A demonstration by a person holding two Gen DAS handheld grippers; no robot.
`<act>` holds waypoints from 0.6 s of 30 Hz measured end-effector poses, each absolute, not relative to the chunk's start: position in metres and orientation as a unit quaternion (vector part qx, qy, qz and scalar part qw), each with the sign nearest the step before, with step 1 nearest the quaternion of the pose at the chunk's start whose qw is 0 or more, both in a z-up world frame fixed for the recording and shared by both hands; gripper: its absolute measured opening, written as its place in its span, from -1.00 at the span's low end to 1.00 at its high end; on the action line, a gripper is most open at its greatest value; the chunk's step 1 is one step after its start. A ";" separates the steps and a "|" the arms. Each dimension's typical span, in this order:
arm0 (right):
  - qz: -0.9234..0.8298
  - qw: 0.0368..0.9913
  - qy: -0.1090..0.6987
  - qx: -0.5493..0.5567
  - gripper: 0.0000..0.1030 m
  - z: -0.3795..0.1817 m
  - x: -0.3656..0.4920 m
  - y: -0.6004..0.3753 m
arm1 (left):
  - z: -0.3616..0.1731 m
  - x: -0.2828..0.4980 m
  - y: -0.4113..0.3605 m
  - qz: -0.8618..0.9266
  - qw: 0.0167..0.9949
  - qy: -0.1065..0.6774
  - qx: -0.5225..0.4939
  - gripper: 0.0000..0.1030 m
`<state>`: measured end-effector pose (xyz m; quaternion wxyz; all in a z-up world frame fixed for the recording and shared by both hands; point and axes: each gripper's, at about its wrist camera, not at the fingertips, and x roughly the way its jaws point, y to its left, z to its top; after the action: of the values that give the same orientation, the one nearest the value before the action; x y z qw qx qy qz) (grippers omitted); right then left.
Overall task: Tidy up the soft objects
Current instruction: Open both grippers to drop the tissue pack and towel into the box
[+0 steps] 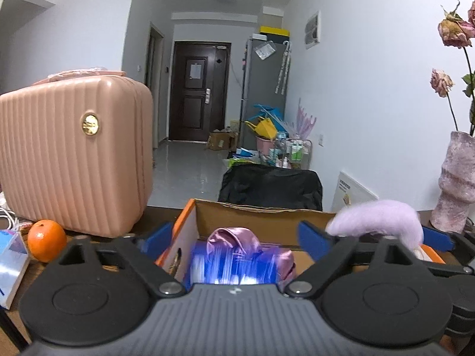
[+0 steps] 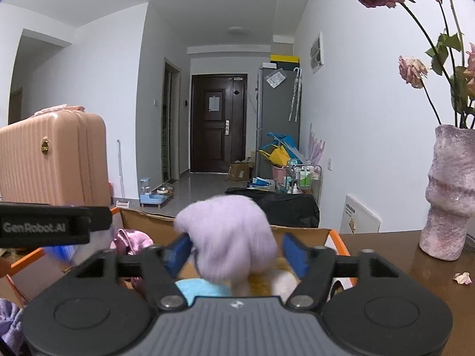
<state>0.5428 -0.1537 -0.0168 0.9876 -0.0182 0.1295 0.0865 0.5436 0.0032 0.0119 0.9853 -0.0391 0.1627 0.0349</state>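
Note:
An open cardboard box (image 1: 252, 216) with orange edges stands on the brown table in front of both grippers. My left gripper (image 1: 234, 238) is open wide above it. A blurred blue-and-white soft thing (image 1: 228, 264) is loose between its fingers, over a pink satin cloth (image 1: 231, 235) in the box. My right gripper (image 2: 236, 252) is open over the box's right half (image 2: 297, 233). A blurred lilac fluffy item (image 2: 228, 234) lies between its blue pads (image 2: 294, 253), with a gap at the right pad. Under it are a light blue item (image 2: 202, 287) and a yellow-white one (image 2: 282, 281).
A pink ribbed suitcase (image 1: 74, 154) stands at the left with an orange (image 1: 47, 244) and a blue-white pack (image 1: 9, 267) before it. A pink vase (image 2: 448, 192) of dried roses stands at the right, a fallen petal (image 2: 463, 278) near it. A black bag (image 1: 270, 184) lies behind the table.

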 end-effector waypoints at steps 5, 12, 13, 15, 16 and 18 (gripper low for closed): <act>0.076 0.989 0.125 -0.007 0.87 -0.017 0.541 -0.158 | 0.011 0.544 0.005 0.052 0.985 0.162 -0.038 1.00; 0.070 0.989 0.127 -0.006 0.96 -0.017 0.542 -0.160 | 0.010 0.547 0.009 0.060 0.983 0.169 -0.039 1.00; 0.070 0.989 0.126 -0.007 0.97 -0.017 0.542 -0.160 | 0.010 0.547 0.009 0.061 0.983 0.169 -0.039 1.00; 0.070 0.990 0.126 -0.009 0.97 -0.018 0.542 -0.160 | 0.010 0.547 0.009 0.061 0.983 0.169 -0.038 1.00; 0.070 0.990 0.126 -0.009 0.97 -0.018 0.542 -0.160 | 0.010 0.546 0.009 0.062 0.983 0.170 -0.038 1.00; 0.070 0.989 0.126 -0.009 0.98 -0.019 0.542 -0.159 | 0.009 0.545 0.008 0.064 0.983 0.170 -0.038 1.00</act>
<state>0.5416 -0.1594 -0.0186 0.9895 -0.0095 0.1262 0.0701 0.5447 0.0078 0.0086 0.9826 -0.0377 0.1703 0.0635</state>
